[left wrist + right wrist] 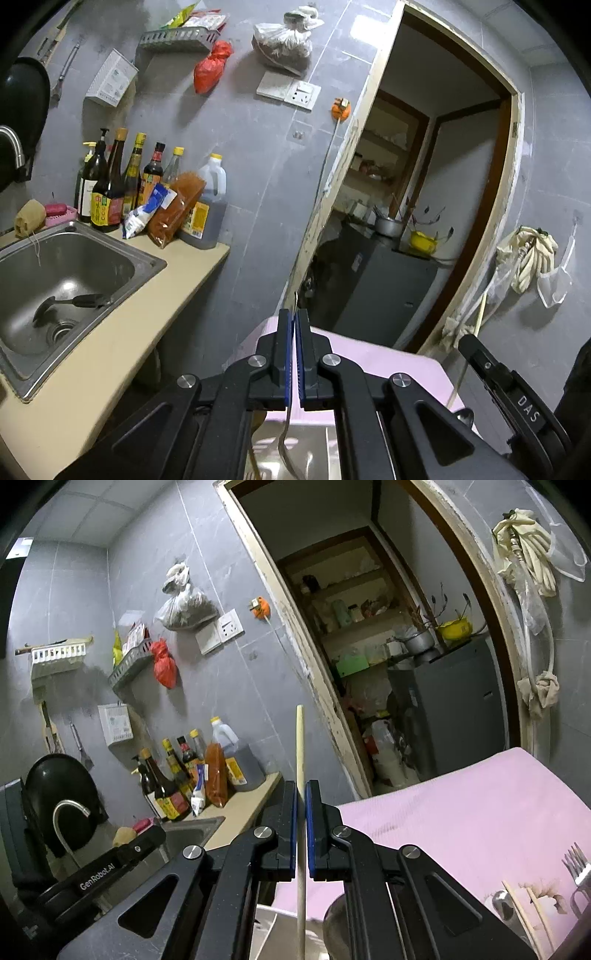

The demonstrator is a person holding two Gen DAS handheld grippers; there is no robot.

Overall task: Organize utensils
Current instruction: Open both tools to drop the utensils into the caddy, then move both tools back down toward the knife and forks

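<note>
Grippers both pinch utensils upright: the left gripper [296, 317] is pressed tight on a thin metal utensil [285, 439] whose head I cannot make out, the right gripper [301, 794] clamps a pale wooden chopstick [300, 746] pointing to 12 o'clock. At 9 o'clock the steel sink [122, 254] holds a dark ladle [70, 303]. At 4 o'clock on the pink mat [461, 812], forks [576, 862] stand in a holder I cannot make out

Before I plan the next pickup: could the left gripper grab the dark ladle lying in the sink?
Probably not yet: the left gripper is shut on a metal spoon, though the ladle lies uncovered in the sink.
</note>
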